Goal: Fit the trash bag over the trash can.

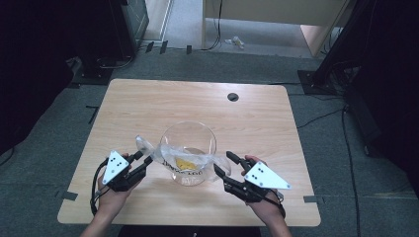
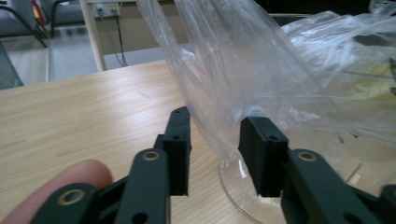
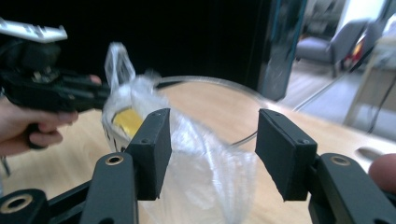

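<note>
Item: clear plastic bag [image 1: 190, 159] holding something yellow [image 1: 186, 163], draped into and across a glass bowl [image 1: 188, 139] near the front middle of the wooden table [image 1: 257, 123].

Left gripper [image 1: 144, 162]: jaws parted; bag's end hangs between the pads [image 2: 180, 140], apparently brushing the far one but not pinched.

Right gripper [image 1: 226, 164]: jaws wide apart, the bag's other end loose between them, no grip.

Progress: bag and contents are lodged in the bowl; both ends appear released. Whether the yellow piece lies inside the bag or loose in the bowl is unclear through the crumpled film. Remaining: probably only drawing both grippers clear.
</note>
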### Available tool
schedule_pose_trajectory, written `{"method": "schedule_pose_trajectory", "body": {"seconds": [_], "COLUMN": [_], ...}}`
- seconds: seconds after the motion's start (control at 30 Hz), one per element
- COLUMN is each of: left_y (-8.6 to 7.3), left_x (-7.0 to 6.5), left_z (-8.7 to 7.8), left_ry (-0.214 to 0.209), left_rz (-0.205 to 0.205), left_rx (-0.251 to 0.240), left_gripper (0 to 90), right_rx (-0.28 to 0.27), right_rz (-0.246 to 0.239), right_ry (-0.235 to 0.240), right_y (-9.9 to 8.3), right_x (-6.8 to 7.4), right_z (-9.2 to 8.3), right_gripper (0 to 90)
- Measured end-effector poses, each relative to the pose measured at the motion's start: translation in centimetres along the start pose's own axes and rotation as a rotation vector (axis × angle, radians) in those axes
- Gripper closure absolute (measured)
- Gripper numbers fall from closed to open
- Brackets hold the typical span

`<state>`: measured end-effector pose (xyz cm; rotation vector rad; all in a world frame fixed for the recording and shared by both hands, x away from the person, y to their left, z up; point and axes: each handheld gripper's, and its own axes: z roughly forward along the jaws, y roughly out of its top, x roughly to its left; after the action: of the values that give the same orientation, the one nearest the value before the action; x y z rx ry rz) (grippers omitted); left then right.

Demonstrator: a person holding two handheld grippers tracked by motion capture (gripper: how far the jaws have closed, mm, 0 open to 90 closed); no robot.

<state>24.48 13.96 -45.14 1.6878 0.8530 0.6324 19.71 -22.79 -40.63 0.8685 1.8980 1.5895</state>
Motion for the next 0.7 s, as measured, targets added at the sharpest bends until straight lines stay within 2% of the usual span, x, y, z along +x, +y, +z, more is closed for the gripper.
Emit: {"method": "schedule_pose_trajectory", "body": {"seconds": [0.07,0.13,0.2,0.3,0.37,0.4,0.43,0.47,0.5,0.53,0.57,0.6,0.63,0.7], "left_y": [-0.1,-0.3,-0.5,-0.9,-1.4,-1.5,-1.6,-1.6,-1.6,-1.6,-1.2,-1.2,-0.5,0.4], "left_x": [0.4,0.8,1.1,1.7,2.1,2.3,2.5,2.8,3.1,3.1,3.9,3.9,4.5,4.7], "left_z": [-0.4,-0.6,-0.9,-1.1,-1.1,-1.0,-0.9,-0.7,-0.5,-0.5,-0.3,-0.3,-0.4,-0.4], "left_ry": [-0.018,-0.043,-0.075,-0.122,-0.132,-0.119,-0.088,-0.044,0.004,0.004,0.067,0.067,0.105,0.142], "left_rz": [0.005,-0.001,0.005,0.038,0.066,0.078,0.084,0.076,0.05,0.05,-0.04,-0.04,-0.108,-0.104], "left_rx": [-0.008,-0.013,-0.02,-0.009,0.013,0.03,0.053,0.077,0.096,0.096,0.097,0.097,0.076,0.061], "left_gripper": [56.5,51.7,46.2,42.2,40.7,40.4,40.4,41.0,41.9,43.0,45.1,47.4,51.0,54.2], "right_rx": [0.043,0.071,0.084,0.095,0.088,0.085,0.084,0.085,0.084,0.084,0.087,0.087,0.09,0.09], "right_rz": [-0.021,-0.017,-0.011,0.01,0.021,0.024,0.025,0.024,0.023,0.02,0.013,0.013,0.007,0.005], "right_ry": [-0.021,-0.035,-0.051,-0.086,-0.102,-0.104,-0.105,-0.104,-0.103,-0.1,-0.099,-0.099,-0.099,-0.098], "right_y": [-0.3,-0.5,-0.7,-0.8,-0.9,-0.9,-0.9,-0.9,-0.9,-0.9,-0.9,-0.9,-0.9,-0.9], "right_x": [0.1,0.1,0.0,-0.1,-0.2,-0.3,-0.2,-0.2,-0.1,-0.1,0.0,0.0,0.1,0.1], "right_z": [0.9,1.5,1.7,1.8,1.8,1.8,1.8,1.8,1.8,1.9,1.9,1.9,2.0,1.9], "right_gripper": [55.7,68.8,78.2,85.8,87.4,87.6,87.6,87.6,87.6,87.5,87.5,87.5,87.5,87.5]}}
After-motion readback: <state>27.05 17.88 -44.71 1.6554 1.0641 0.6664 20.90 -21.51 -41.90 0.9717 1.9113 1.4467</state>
